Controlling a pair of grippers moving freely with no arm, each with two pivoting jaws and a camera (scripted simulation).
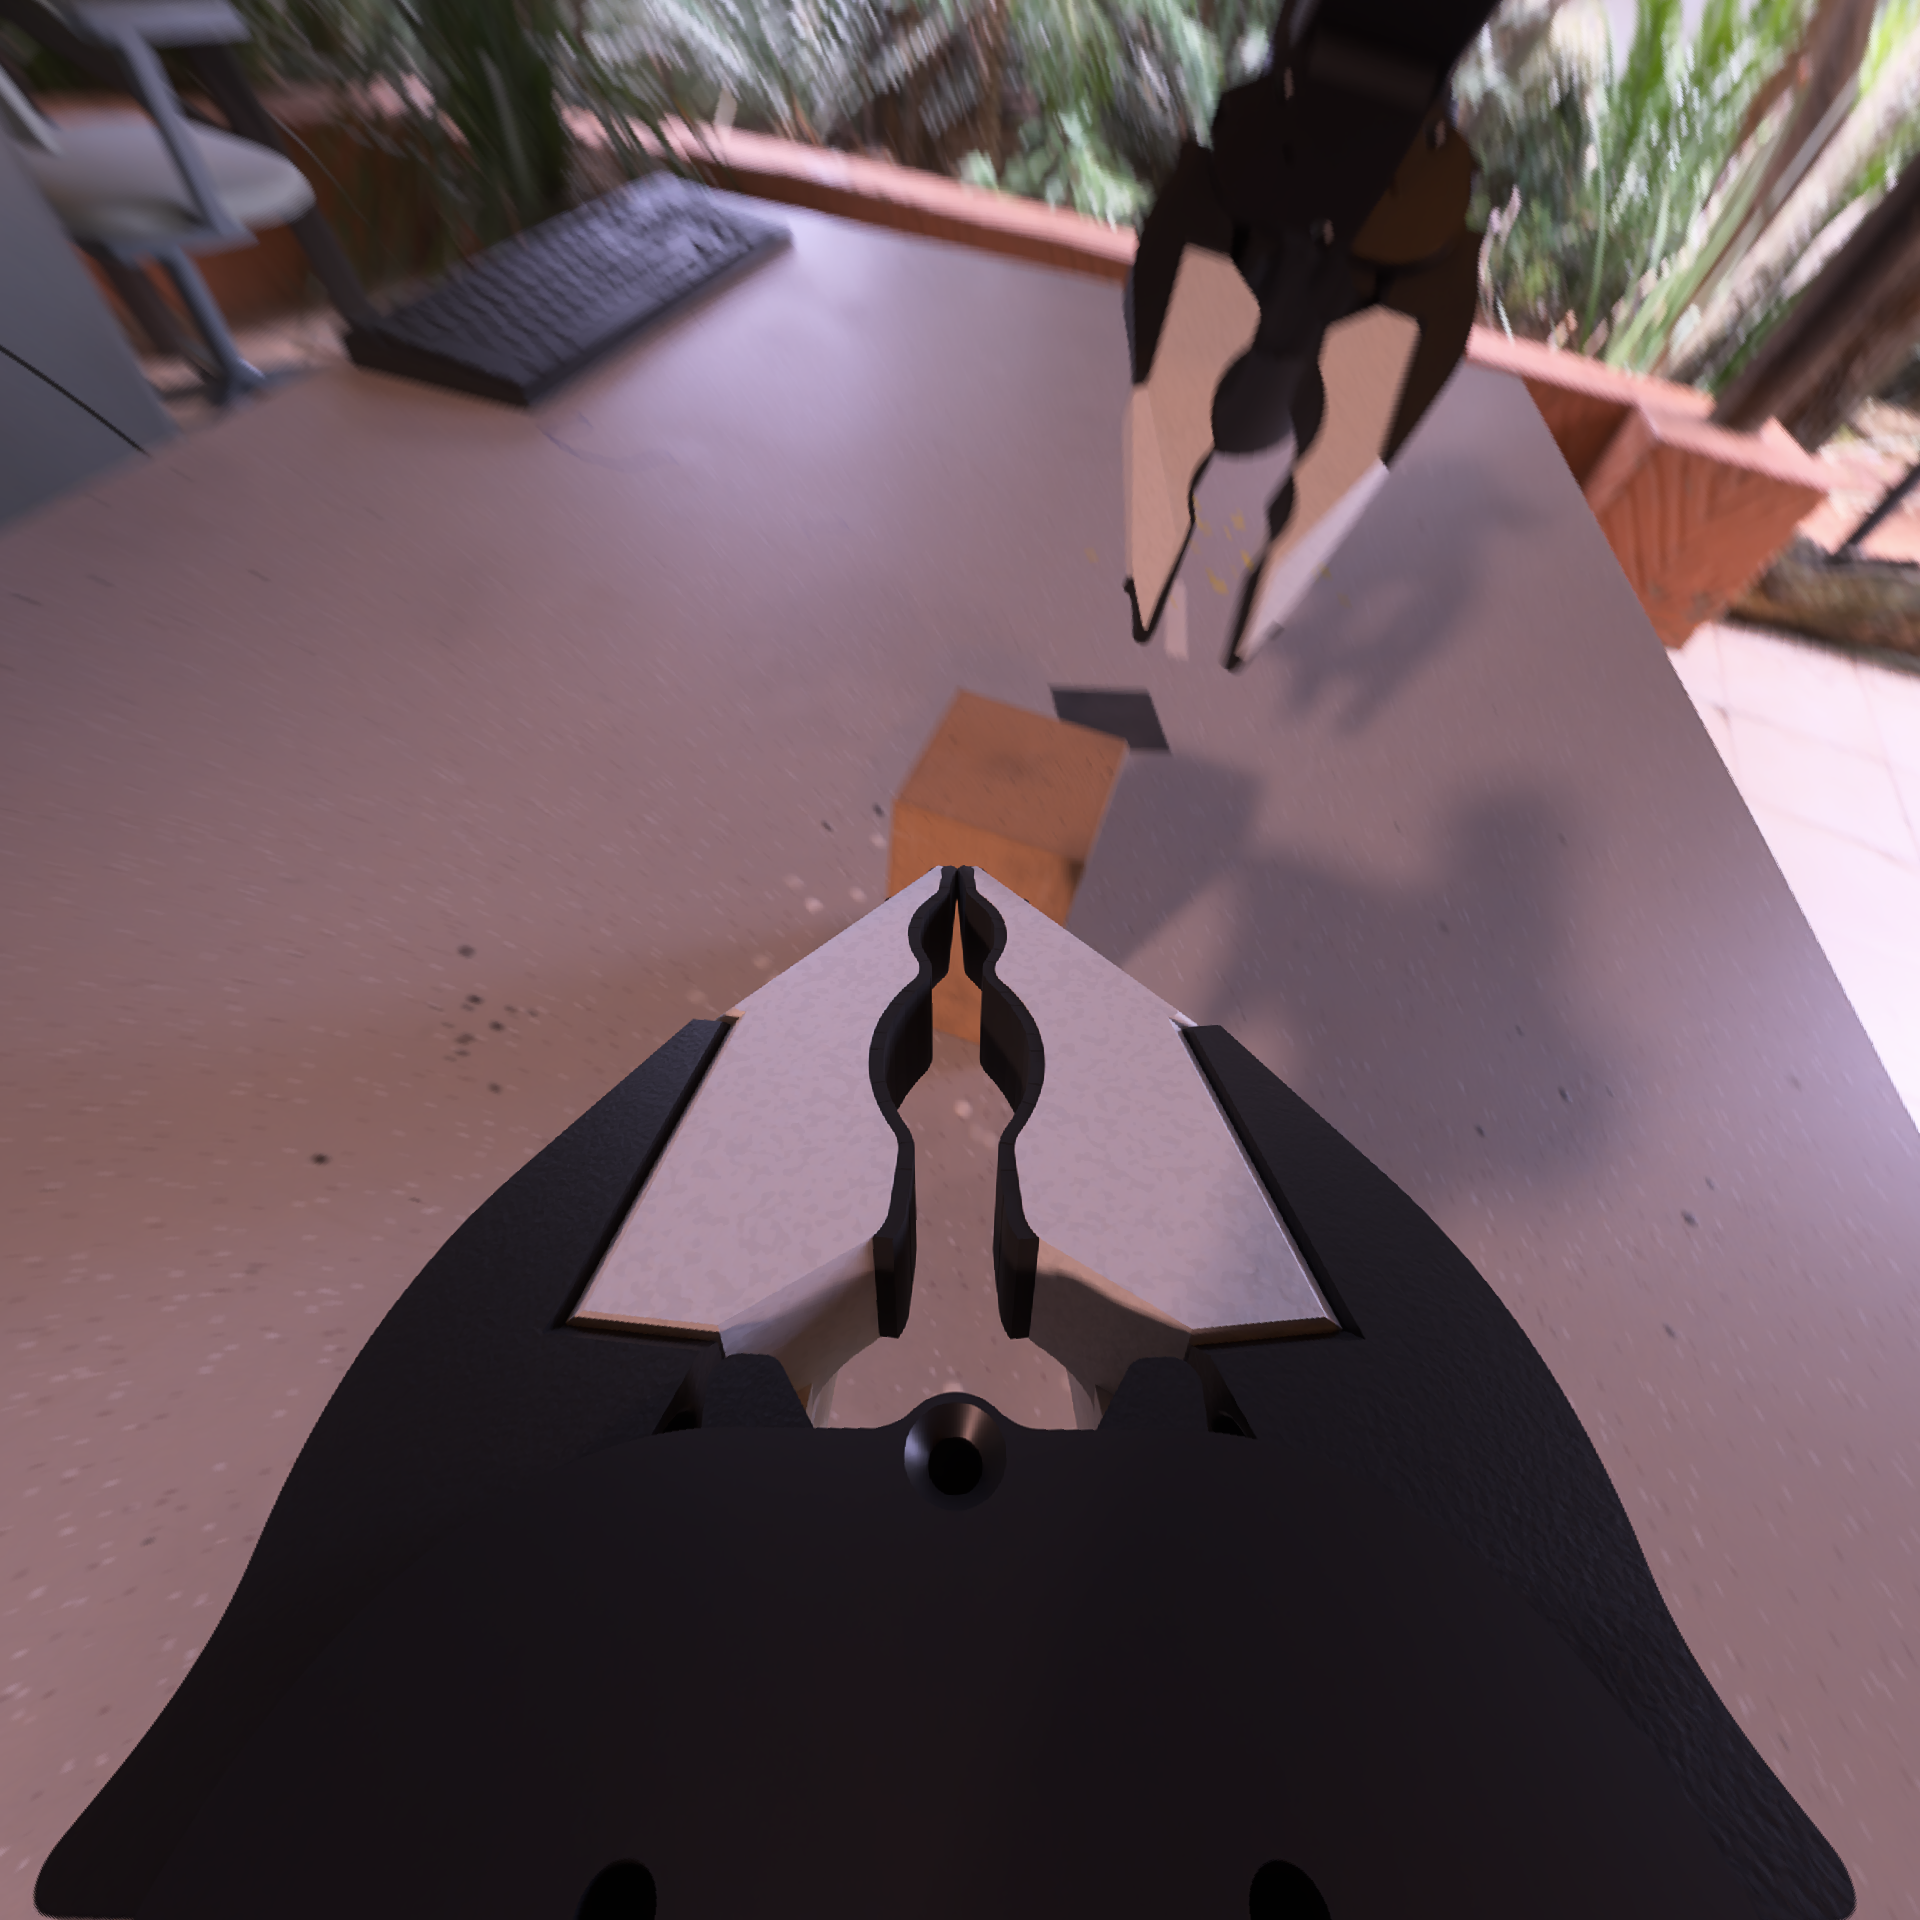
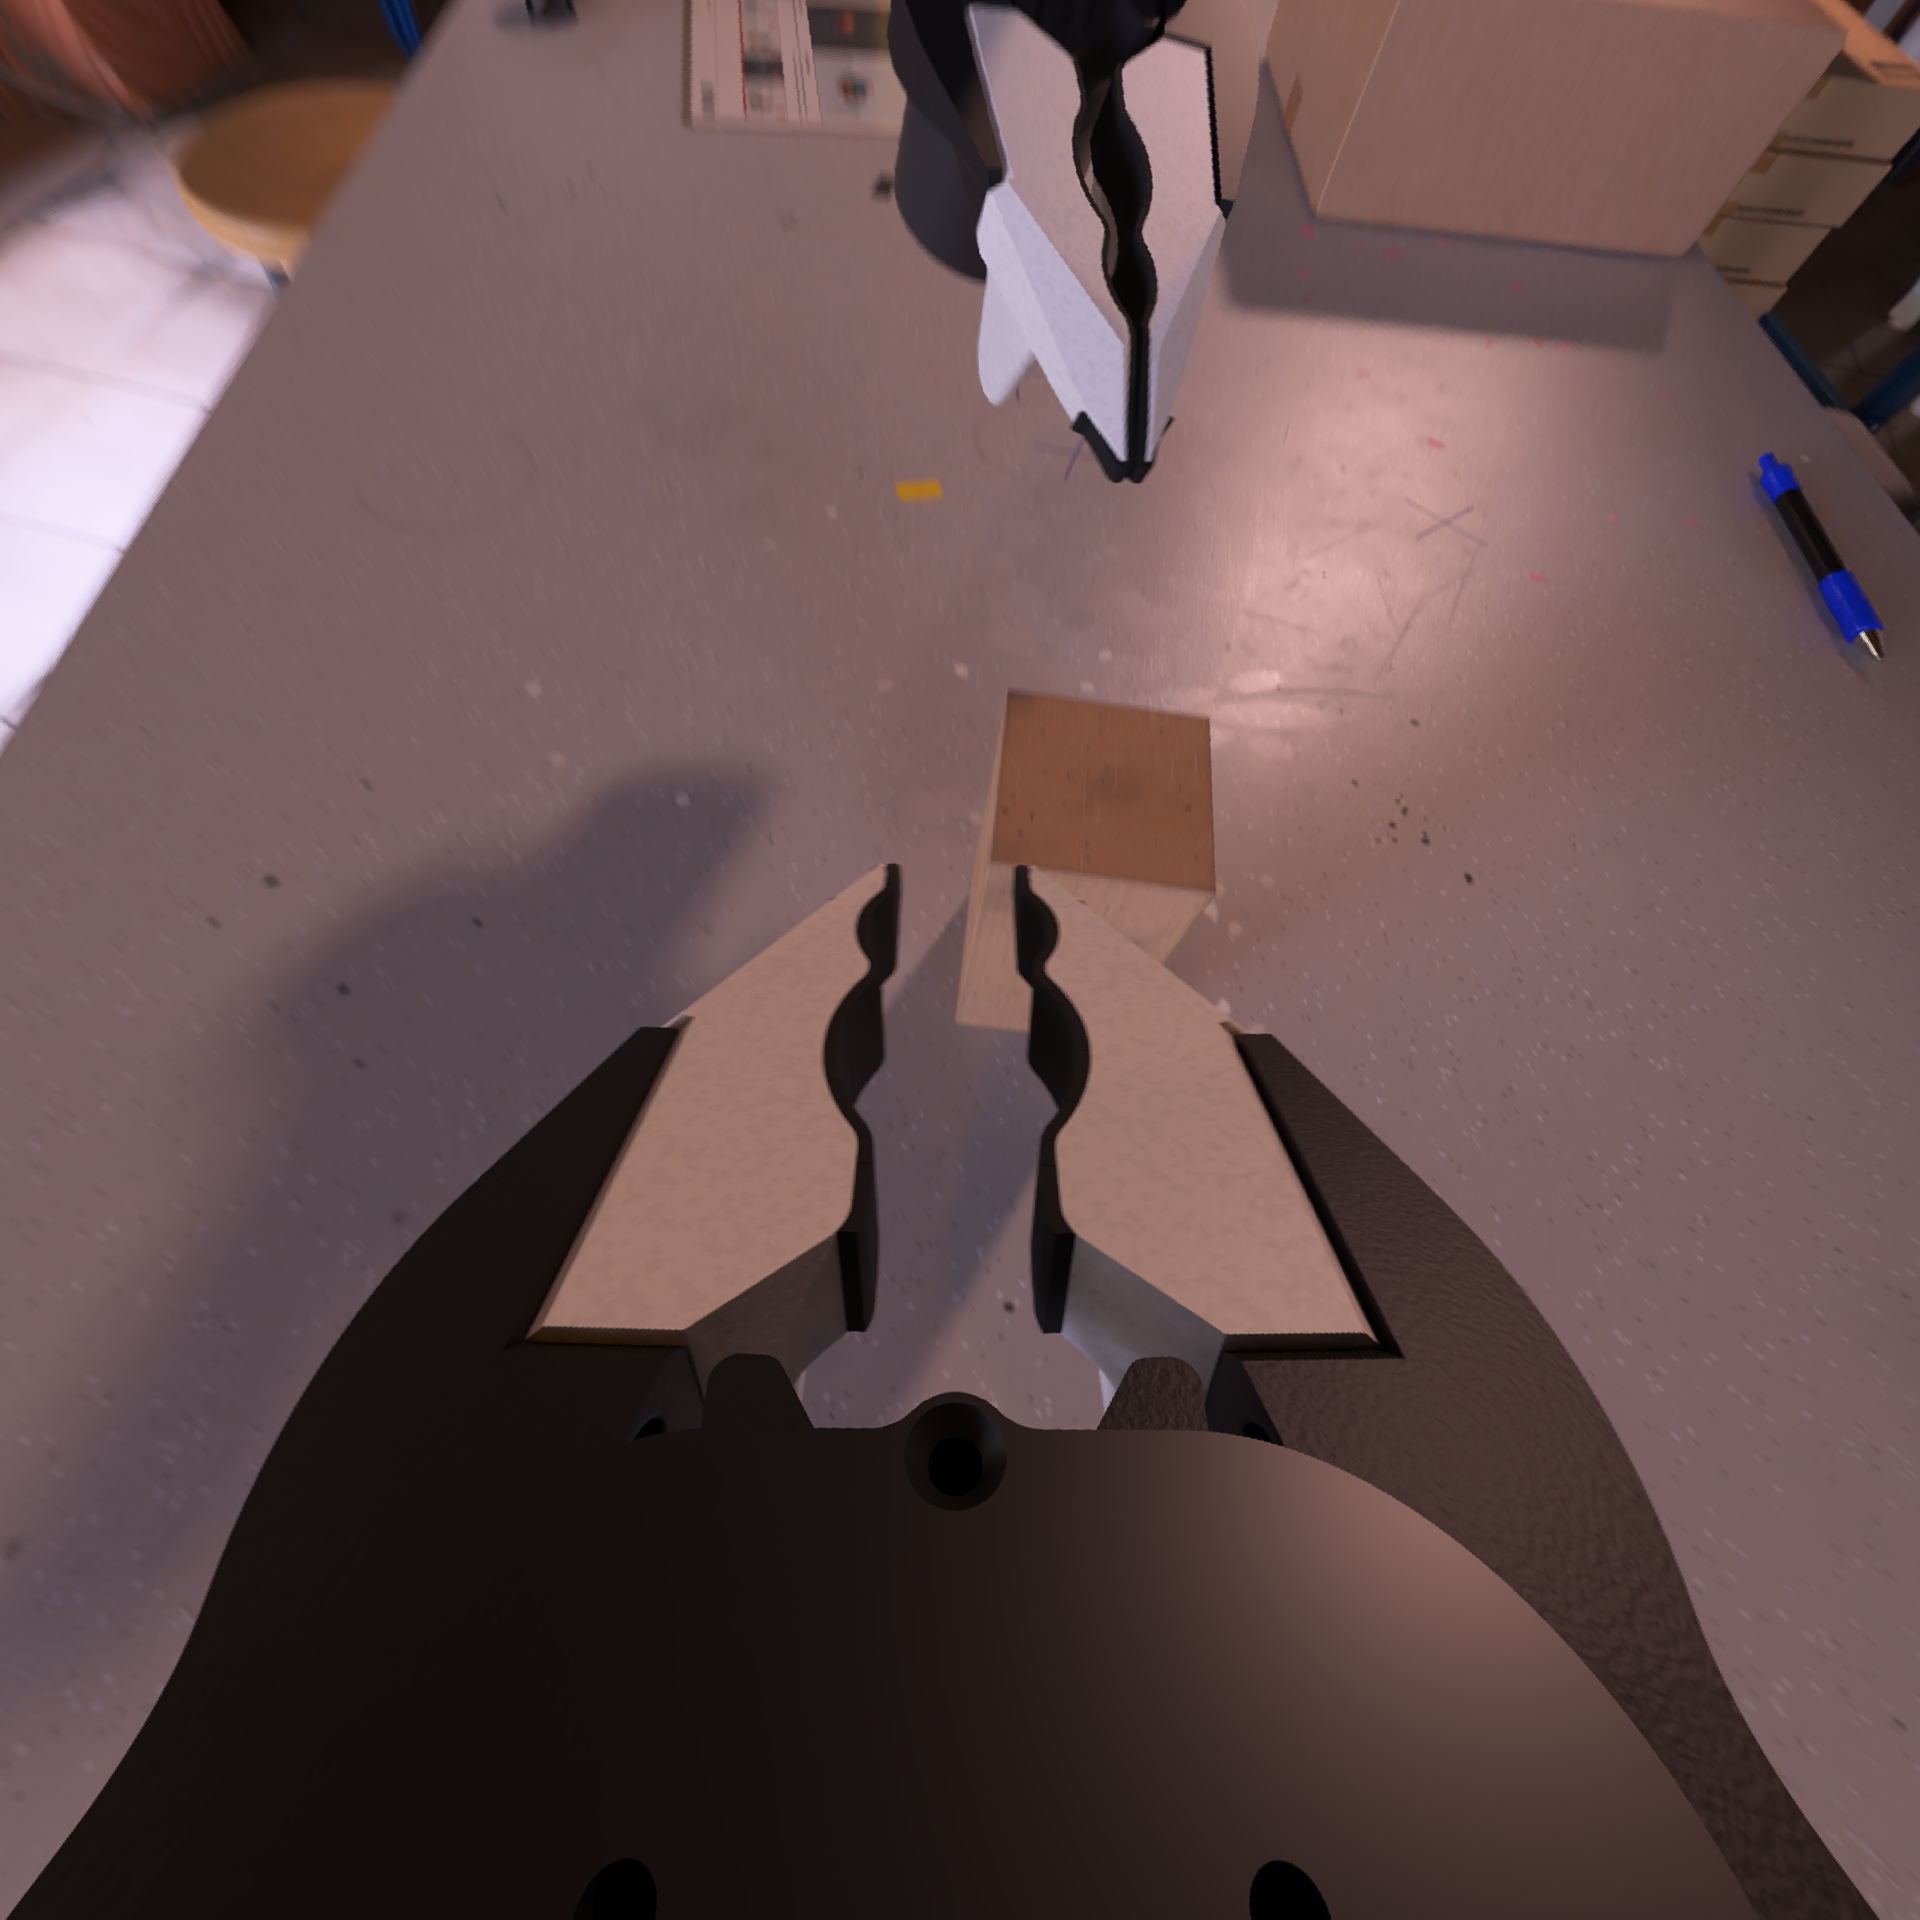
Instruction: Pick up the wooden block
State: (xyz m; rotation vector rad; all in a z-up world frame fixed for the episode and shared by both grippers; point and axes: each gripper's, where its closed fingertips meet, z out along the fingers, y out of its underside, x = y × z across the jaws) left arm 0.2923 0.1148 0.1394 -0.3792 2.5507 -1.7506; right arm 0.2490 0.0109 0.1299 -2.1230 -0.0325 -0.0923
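The wooden block is a light brown cube on the grey table. In the left wrist view my left gripper is shut and empty, its tips just in front of the block's near side. My right gripper hangs open above and beyond the block. In the right wrist view the block lies just past my open right gripper, a little to its right, and the right fingertip overlaps the block's near left edge. The shut left gripper hovers farther off.
A black keyboard lies at the table's far left, with a chair behind it. A dark square patch lies beside the block. Cardboard boxes, a blue pen, a printed sheet and a small yellow tag are on the table.
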